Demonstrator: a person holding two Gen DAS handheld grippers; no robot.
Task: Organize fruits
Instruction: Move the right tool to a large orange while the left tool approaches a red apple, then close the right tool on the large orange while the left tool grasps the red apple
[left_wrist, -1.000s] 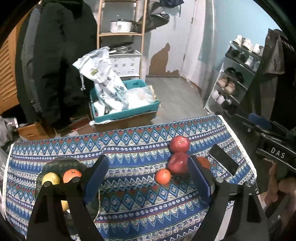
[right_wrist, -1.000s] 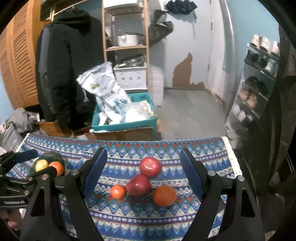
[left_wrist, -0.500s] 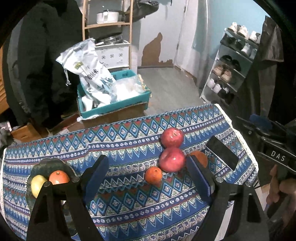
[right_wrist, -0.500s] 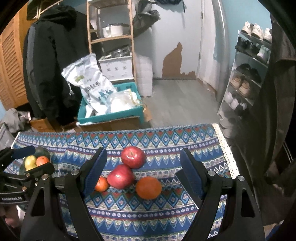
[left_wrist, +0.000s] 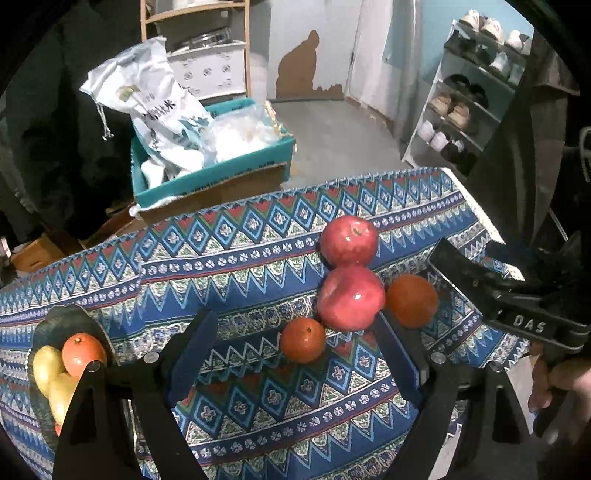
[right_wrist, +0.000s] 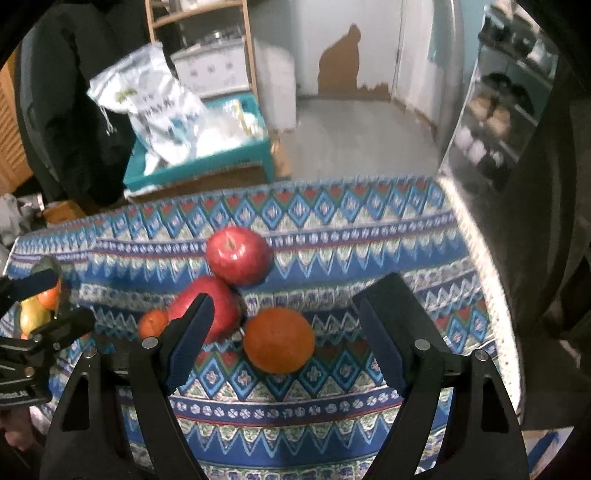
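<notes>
The large orange (right_wrist: 279, 340) sits btwn the spread, empty pads of the right gripper (right_wrist: 286, 332), touching the near red apple (right_wrist: 207, 314); a small tangerine (left_wrist: 303, 339) lies btwn the open, empty left gripper (left_wrist: 295, 354) pads. Risk: the fruit's clustered, so a closing left pad could nudge the apple, rolling it across the patterned cloth (left_wrist: 258, 406), away from the dark bowl (left_wrist: 68, 321) at far left.

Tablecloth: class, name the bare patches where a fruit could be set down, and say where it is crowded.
Free: the cloth between the dark bowl and the small orange, and the far strip beyond the far apple. Crowded: the cluster of two apples and two oranges, where the right gripper hangs open.
</notes>
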